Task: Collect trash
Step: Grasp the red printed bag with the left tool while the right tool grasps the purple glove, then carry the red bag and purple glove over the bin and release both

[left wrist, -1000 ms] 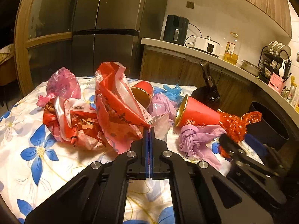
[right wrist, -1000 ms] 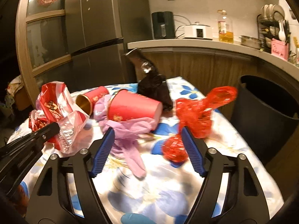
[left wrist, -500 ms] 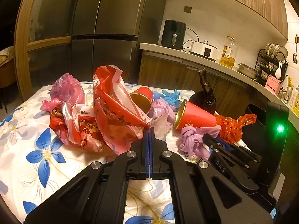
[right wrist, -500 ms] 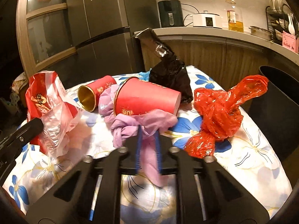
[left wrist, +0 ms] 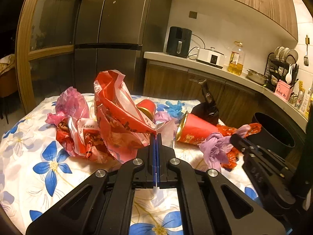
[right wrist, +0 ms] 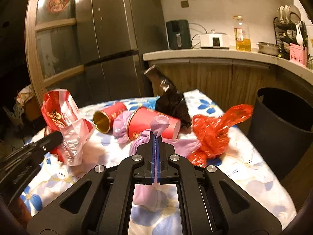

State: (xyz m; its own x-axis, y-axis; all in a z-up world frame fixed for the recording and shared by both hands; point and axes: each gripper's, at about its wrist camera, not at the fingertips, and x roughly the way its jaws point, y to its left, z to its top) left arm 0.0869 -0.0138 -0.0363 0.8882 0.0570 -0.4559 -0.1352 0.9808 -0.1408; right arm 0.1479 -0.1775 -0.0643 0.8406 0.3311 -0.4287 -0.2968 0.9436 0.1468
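Note:
My left gripper (left wrist: 156, 135) is shut on a corner of the red-and-clear plastic bag (left wrist: 117, 113), which stands crumpled on the floral tablecloth (left wrist: 39, 166). In the right wrist view that bag (right wrist: 58, 115) is at the left, with the left gripper (right wrist: 52, 137) at its edge. My right gripper (right wrist: 156, 135) is shut on a purple glove (right wrist: 159, 123), a fold of it bulging above the tips. Just behind the glove lies a red paper cup (right wrist: 144, 125) on its side. A crinkled red bag (right wrist: 211, 133) lies to the right.
A second red cup (right wrist: 109, 115), a black bag (right wrist: 172, 101), a pink bag (left wrist: 72, 101) and a blue glove (left wrist: 174, 107) also lie on the table. A black bin (right wrist: 283, 117) stands beyond the table's right edge. Kitchen counter and fridge are behind.
The right gripper went from wide open to shut on the purple glove and has lifted it a little. The left gripper keeps its hold on the bag and stays put.

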